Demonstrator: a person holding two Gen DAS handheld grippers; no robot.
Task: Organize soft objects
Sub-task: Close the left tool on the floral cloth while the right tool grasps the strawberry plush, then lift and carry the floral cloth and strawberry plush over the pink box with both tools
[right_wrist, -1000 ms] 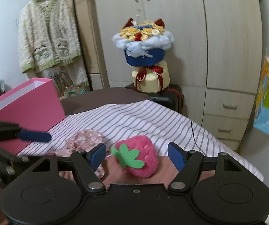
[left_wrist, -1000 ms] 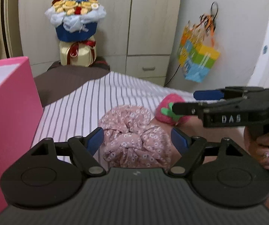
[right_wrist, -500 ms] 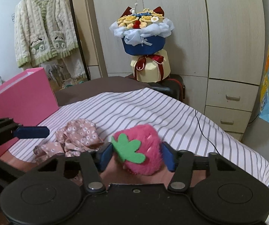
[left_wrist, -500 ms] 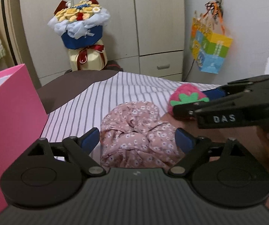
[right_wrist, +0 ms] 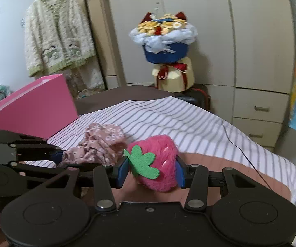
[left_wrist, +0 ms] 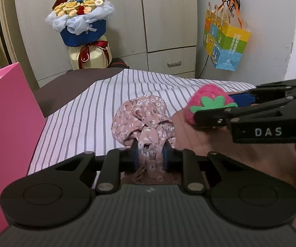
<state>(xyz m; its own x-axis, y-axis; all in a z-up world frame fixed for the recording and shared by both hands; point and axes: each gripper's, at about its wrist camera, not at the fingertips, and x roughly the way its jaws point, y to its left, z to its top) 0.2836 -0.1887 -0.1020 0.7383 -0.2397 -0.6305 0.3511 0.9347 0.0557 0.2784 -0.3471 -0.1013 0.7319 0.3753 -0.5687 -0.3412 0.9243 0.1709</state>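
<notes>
My left gripper (left_wrist: 150,158) is shut on a pink floral fabric scrunchie (left_wrist: 142,121), pinching its near folds and holding it above the striped sheet (left_wrist: 98,107). My right gripper (right_wrist: 151,169) is shut on a fuzzy pink strawberry plush (right_wrist: 158,164) with a green felt leaf. In the left wrist view the strawberry (left_wrist: 204,103) sits at the right, held by the right gripper (left_wrist: 233,105). In the right wrist view the scrunchie (right_wrist: 100,144) is to the left of the strawberry, with the left gripper (right_wrist: 58,156) on it.
A pink box (left_wrist: 5,127) stands at the left edge of the bed, also in the right wrist view (right_wrist: 32,107). A flower bouquet (left_wrist: 82,20) stands by the wardrobe. A colourful paper bag (left_wrist: 224,43) hangs on the right wall. A cable (right_wrist: 242,152) lies across the sheet.
Both grippers have closed: the left one on the floral scrunchie, the right one on the strawberry plush. Both objects now sit higher above the sheet.
</notes>
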